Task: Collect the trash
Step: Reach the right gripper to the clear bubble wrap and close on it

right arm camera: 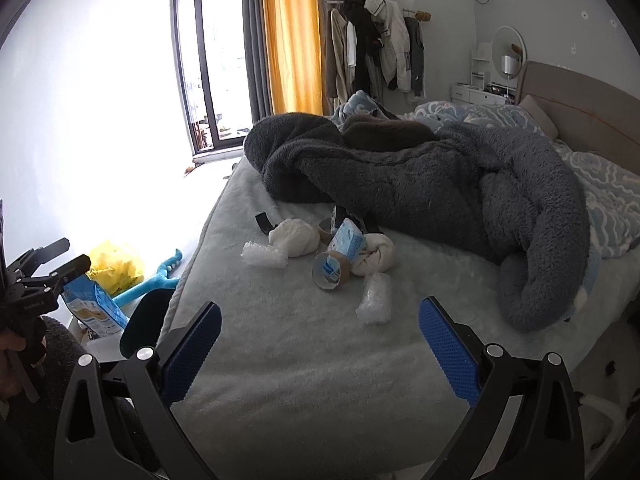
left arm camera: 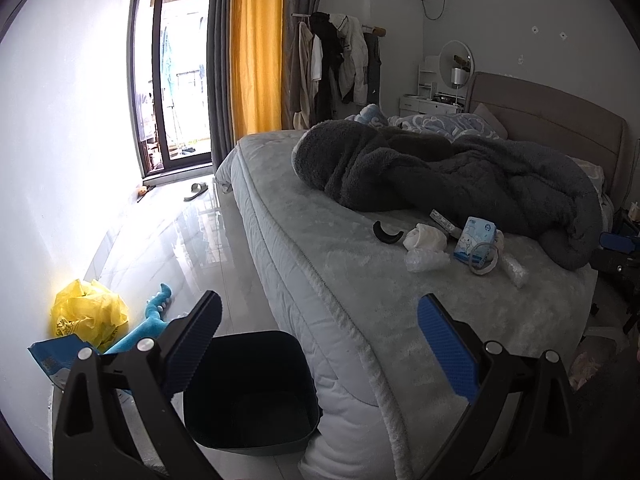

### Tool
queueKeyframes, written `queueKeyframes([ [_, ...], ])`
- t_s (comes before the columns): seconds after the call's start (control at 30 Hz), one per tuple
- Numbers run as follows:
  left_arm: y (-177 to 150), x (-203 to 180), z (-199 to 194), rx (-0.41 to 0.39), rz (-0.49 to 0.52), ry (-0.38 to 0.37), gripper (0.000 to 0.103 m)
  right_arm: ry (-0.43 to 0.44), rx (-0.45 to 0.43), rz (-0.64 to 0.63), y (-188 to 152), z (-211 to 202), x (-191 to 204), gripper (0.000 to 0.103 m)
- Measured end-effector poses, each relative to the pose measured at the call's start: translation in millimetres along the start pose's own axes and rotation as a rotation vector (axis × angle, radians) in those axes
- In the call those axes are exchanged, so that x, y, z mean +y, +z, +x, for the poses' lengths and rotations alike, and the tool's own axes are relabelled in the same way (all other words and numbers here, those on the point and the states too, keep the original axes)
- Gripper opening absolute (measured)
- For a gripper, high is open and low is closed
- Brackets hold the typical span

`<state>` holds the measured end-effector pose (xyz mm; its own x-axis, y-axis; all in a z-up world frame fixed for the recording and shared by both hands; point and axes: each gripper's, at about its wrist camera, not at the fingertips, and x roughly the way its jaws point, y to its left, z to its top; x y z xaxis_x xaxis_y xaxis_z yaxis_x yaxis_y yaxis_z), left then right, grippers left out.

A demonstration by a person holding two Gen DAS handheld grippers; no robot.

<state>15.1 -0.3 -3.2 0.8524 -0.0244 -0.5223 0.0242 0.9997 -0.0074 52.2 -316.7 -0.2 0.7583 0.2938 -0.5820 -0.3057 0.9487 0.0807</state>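
Crinkly plastic wrap lies nearest the right gripper, its jaws spread and empty; pinch it mid-length. The left gripper, also released, waits over the bin.

Left claw and right claw, both agape, empty.

bed | grey blanket | yellow curtain | hanging clothes

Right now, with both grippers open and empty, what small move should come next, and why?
Probably ease the right gripper forward to the nearest bubble-wrap roll. It lies apart from the other scraps on the bed, closest to the open fingers, and the black bin waits beside the mattress, below the left gripper.
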Motion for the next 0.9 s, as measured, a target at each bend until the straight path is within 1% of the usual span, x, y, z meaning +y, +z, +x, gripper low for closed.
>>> queueKeyframes([
  [0.07,1,0,8,0.015,-0.002,-0.012,0.1,-0.005,0.013,-0.01,0,10,3,0.099],
  [0.13,3,0,15,0.018,0.001,-0.023,0.099,-0.011,0.027,-0.014,-2,22,2,0.09],
  [0.27,3,-2,32,0.035,0.0,-0.044,0.099,-0.03,0.069,0.005,-11,48,-9,0.086],
  [0.33,1,-4,41,0.054,0.004,-0.056,0.099,-0.038,0.091,0.031,-17,61,-19,0.078],
  [0.47,2,-5,51,0.073,-0.009,-0.103,0.099,-0.031,0.116,0.08,-22,77,-34,0.073],
  [0.6,12,-12,62,0.077,-0.019,-0.149,0.098,-0.024,0.121,0.1,-18,94,-45,0.066],
  [0.7,18,-22,75,0.088,0.003,-0.17,0.098,-0.009,0.125,0.107,-14,109,-50,0.061],
  [0.77,19,-30,85,0.104,0.029,-0.184,0.098,-0.019,0.14,0.103,-12,119,-52,0.059],
  [0.9,20,-44,107,0.14,0.068,-0.184,0.097,-0.025,0.164,0.117,-11,137,-59,0.053],
])
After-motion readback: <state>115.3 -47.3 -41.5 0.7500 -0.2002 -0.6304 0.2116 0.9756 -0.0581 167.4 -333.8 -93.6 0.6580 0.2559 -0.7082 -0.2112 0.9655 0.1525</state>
